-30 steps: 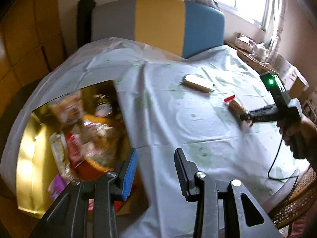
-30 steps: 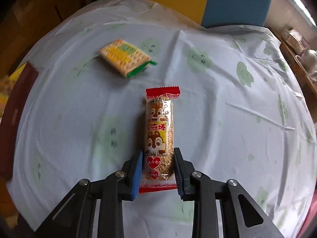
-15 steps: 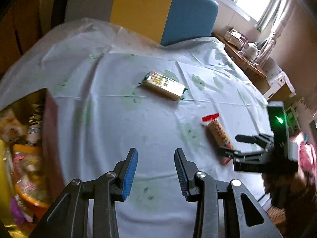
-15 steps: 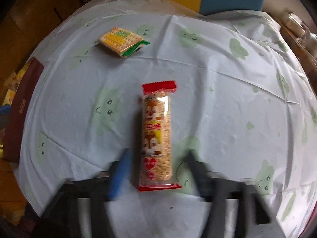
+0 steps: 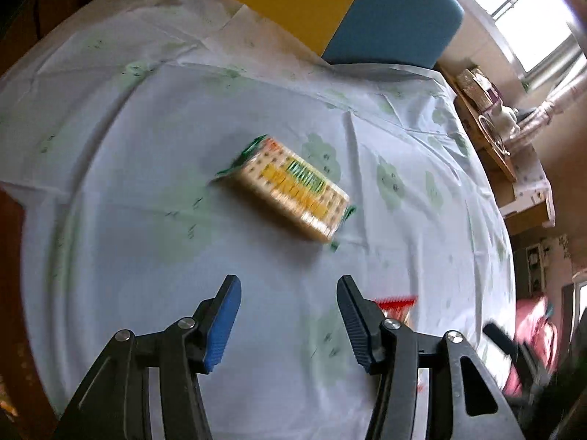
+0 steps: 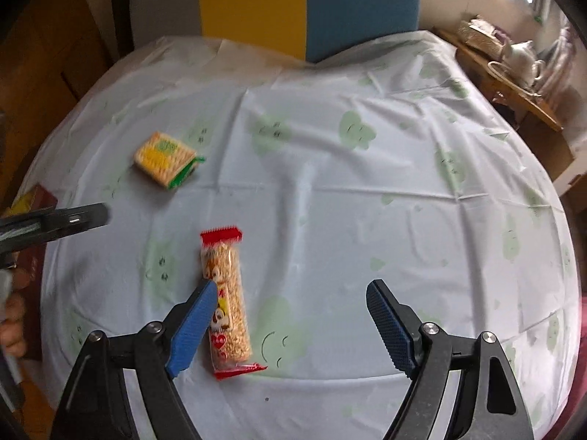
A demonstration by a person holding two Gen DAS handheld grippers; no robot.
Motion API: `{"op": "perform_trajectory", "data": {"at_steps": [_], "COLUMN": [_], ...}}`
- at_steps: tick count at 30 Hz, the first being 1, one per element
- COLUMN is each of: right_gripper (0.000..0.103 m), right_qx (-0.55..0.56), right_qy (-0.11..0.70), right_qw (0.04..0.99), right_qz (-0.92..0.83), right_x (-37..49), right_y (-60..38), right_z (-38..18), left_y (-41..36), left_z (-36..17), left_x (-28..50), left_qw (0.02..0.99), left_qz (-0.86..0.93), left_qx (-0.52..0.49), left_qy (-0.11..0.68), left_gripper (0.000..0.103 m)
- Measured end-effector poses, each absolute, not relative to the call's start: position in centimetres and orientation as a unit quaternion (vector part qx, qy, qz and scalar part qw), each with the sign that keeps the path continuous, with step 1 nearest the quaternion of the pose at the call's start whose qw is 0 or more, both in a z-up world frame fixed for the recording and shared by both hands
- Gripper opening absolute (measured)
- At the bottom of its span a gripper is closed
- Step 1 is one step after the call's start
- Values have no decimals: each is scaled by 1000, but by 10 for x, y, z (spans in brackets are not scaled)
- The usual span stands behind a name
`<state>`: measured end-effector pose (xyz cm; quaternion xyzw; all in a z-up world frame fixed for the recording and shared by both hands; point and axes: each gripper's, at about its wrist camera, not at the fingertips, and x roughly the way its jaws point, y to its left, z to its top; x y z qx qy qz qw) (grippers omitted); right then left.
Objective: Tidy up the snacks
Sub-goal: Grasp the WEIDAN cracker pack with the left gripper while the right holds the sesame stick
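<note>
On the tablecloth, the cracker pack lies behind-left of the snack bar.

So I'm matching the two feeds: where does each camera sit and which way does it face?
Left wrist: on the left tongs, angled down at the cracker pack; its own opening jaws show.
Right wrist: on the right tongs, angled down at the rice bar; own jaws, left tongs and a hand show.
Shared: both snacks, tablecloth, chair.
</note>
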<state>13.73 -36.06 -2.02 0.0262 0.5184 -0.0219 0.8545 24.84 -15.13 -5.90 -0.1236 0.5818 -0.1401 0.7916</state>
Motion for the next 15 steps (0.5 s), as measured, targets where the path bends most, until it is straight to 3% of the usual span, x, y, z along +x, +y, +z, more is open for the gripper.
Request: {"op": "perform_trajectory", "data": {"at_steps": [7,10,15], "right_gripper": [86,86,87], "right_qx": [41,46,61], "right_qy": [493,483,471], "right_qw": [869,875,880], "right_qz": [-17,-12,-3], "right_x": [135,132,129], "right_y": [-361,-359,-360], "right_z": [-4,2,10], "left_y": [-180,-182,-197], "left_z": [-67,-71,-72], "left_x": [294,311,327], "left_qw": [794,791,796], "left_qz": [-111,-94,-81], "left_qx": [-124,-130,-98], "left_qy": [584,590,591], "left_gripper": [56,67,69]}}
